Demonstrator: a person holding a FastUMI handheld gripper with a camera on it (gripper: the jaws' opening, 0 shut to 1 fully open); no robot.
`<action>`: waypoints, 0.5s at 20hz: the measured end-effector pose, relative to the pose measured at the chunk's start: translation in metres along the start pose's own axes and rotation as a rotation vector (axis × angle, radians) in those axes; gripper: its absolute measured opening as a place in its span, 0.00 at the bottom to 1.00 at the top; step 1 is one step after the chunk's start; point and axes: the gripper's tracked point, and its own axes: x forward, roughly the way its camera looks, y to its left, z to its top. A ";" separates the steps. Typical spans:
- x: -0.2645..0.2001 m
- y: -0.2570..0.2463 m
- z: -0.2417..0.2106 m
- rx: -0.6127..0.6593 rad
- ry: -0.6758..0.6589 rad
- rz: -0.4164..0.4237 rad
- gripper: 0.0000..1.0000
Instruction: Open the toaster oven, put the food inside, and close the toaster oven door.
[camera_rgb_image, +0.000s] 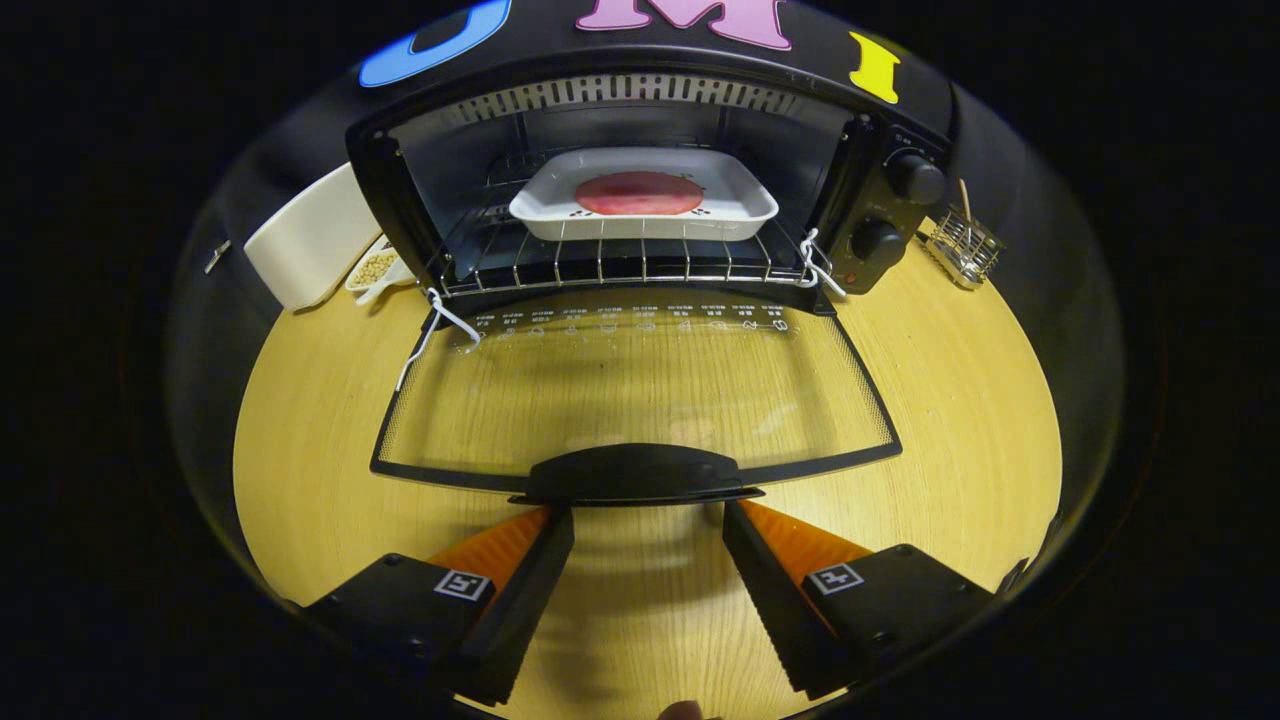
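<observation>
1 fisheye camera rides on the gripper (648, 515) and looks forward along its 2 fingers (520, 590), low over the wooden table (960, 400) and tilted slightly downward. The door handle (635, 473) lies just ahead of the spread fingertips, very near the lens. Beyond the jaws the view faces straight into the toaster oven (640, 190) — its lowered glass door (640, 390) spans the middle ground. The wide lens bends the table edges — things off to either side of the jaws curve away.

Staged kitchen booth: wooden tabletop (950, 400), toaster oven (640, 170) beyond the open gripper (648, 520), black cloth backdrop behind.
</observation>
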 end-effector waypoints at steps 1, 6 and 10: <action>-0.006 0.000 0.002 -0.002 -0.012 0.002 0.99; -0.028 0.000 0.011 0.000 -0.035 0.019 0.99; -0.053 0.000 0.031 -0.005 -0.119 0.034 0.99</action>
